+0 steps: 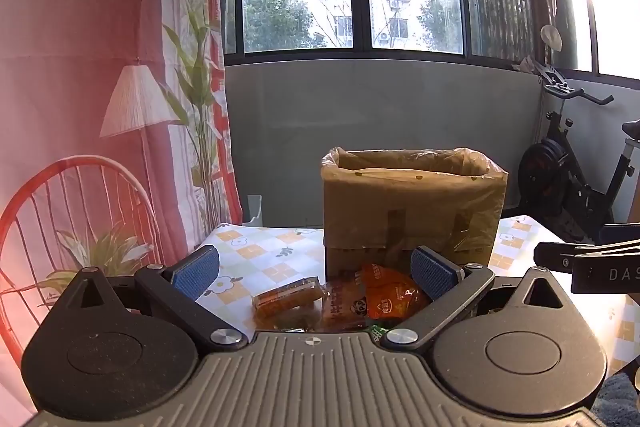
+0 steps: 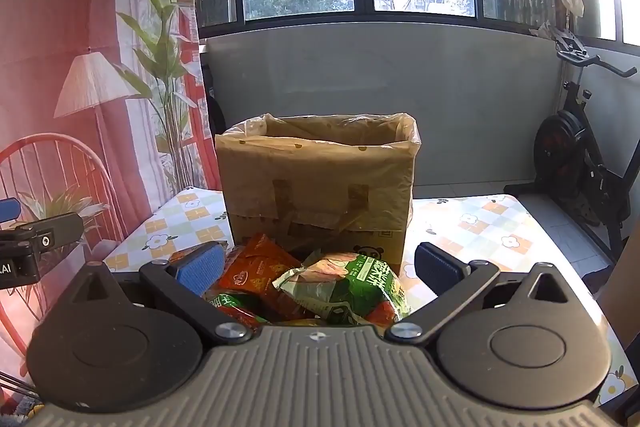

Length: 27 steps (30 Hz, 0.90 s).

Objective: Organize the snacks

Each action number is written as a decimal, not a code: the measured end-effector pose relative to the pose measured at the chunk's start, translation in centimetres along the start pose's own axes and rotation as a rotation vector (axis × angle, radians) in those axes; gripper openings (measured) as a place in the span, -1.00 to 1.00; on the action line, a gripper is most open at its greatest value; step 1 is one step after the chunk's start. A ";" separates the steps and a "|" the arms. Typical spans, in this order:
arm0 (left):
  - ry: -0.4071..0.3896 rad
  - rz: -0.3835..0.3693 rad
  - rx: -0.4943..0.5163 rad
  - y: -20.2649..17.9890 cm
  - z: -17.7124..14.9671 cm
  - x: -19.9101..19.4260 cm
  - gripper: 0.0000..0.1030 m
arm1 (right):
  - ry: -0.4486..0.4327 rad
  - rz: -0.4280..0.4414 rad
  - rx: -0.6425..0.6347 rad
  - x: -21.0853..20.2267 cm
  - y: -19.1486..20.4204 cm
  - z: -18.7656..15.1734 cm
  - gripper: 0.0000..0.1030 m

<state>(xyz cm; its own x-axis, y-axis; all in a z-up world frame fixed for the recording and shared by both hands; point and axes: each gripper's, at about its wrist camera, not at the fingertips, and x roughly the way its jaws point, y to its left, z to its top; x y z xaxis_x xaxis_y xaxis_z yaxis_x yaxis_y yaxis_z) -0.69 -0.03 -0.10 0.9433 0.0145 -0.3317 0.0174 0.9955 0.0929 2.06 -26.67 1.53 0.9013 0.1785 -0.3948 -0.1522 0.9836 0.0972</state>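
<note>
Sunlit windows and an exercise bike [image 2: 580, 155] back a counter [image 2: 480, 223] with a floral checked cloth. One cardboard box [image 2: 320, 187], lined with a plastic bag, stands mid-counter. Just in front of it lies a heap of snack packets: two green packets [image 2: 352, 287], one orange packet [image 2: 256, 267], two amber packets [image 1: 288, 297]. Both left tongs [image 1: 316, 273] and right tongs [image 2: 318, 267] hover released over the heap, grasping nothing.

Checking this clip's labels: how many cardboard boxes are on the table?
1. The cardboard box, lined with a plastic bag, stands on the table just behind the snack packets. Nothing suggests another is hidden.
</note>
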 end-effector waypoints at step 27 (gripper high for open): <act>-0.002 0.006 -0.007 0.0 0.0 0.1 1.00 | -0.001 -0.002 0.000 0.0 0.0 0.0 1.00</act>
<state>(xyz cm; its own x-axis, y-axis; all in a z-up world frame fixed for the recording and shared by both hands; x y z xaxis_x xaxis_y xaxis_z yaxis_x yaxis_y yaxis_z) -0.64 0.01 -0.13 0.9439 0.0206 -0.3295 0.0092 0.9960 0.0886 2.08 -26.65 1.55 0.9018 0.1769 -0.3943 -0.1510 0.9839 0.0961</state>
